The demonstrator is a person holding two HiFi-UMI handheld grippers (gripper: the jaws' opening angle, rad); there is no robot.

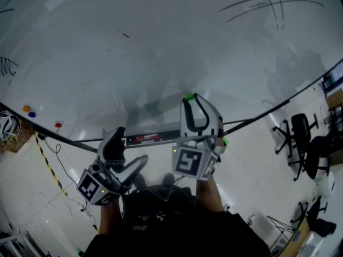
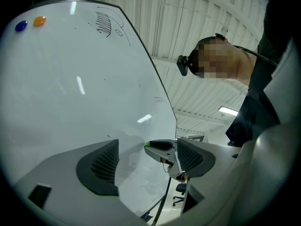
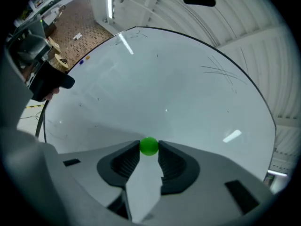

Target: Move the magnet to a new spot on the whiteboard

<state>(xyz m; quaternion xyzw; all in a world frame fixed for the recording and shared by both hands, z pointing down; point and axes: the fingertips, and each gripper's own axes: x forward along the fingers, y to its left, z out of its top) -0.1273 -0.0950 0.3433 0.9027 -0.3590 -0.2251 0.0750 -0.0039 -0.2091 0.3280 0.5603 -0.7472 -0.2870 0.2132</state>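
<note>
Task thing: small round green magnet (image 3: 149,146), pinched at the very tips of the right claw (image 3: 149,148), over the lower middle of the large glossy white whiteboard (image 3: 178,88).
Right claw state: narrow, clamped on the green magnet from both sides; tip grip likely chosen so the magnet face stays free to meet the board.
Contact with board: cannot tell whether touching or just off it.
Left claw (image 2: 146,161) state: wide, nothing between the jaws; only board and the right claw's tip seen through the gap.
Left claw place: in head view at 8 o'clock of the right claw (image 1: 190,98), held low and to the side (image 1: 130,149), probably to keep out of the carrying path.
Other magnets: round orange magnet (image 1: 25,109), round blue magnet (image 1: 32,114), round red magnet (image 1: 58,125), all at 9 o'clock near the board's edge, well apart from the green one.
Counts: four magnets (one per colour), two claws, one whiteboard.
Step judged: carry under way, new spot not yet set.
</note>
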